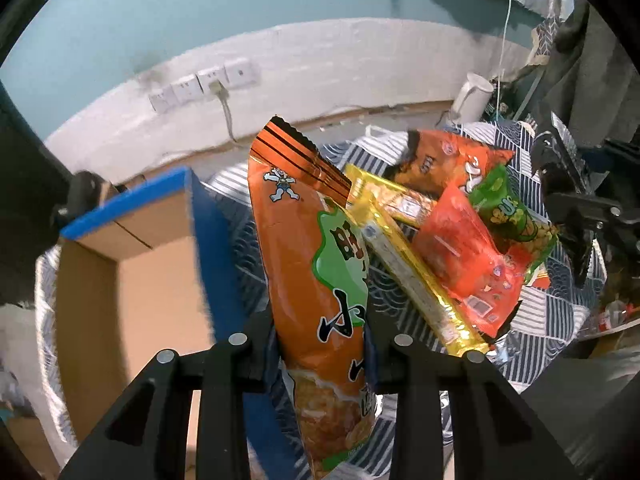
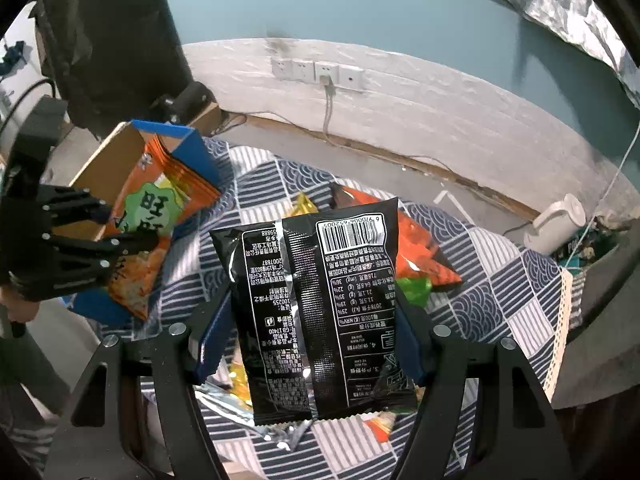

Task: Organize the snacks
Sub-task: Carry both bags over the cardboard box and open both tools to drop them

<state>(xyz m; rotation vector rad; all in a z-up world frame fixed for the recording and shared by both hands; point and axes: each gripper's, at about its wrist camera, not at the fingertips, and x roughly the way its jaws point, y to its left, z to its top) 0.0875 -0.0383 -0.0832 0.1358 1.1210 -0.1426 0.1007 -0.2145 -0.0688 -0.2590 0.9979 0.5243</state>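
**Two packets in transit to the box**

We judge the step in hand to be loading. Our left gripper is clamped on the tall orange foil snack bag, held upright just beside the blue-edged cardboard box. Our right gripper is closed on the black foil snack packet, held above the blue-and-white patterned cloth.

Next move: we carry the orange bag over the box opening, lower it, then spread the jaws.

Count, left view: one box; two packets gripped; on the cloth one yellow wrapper, one red pouch, one green packet, one orange bag. More may be hidden.
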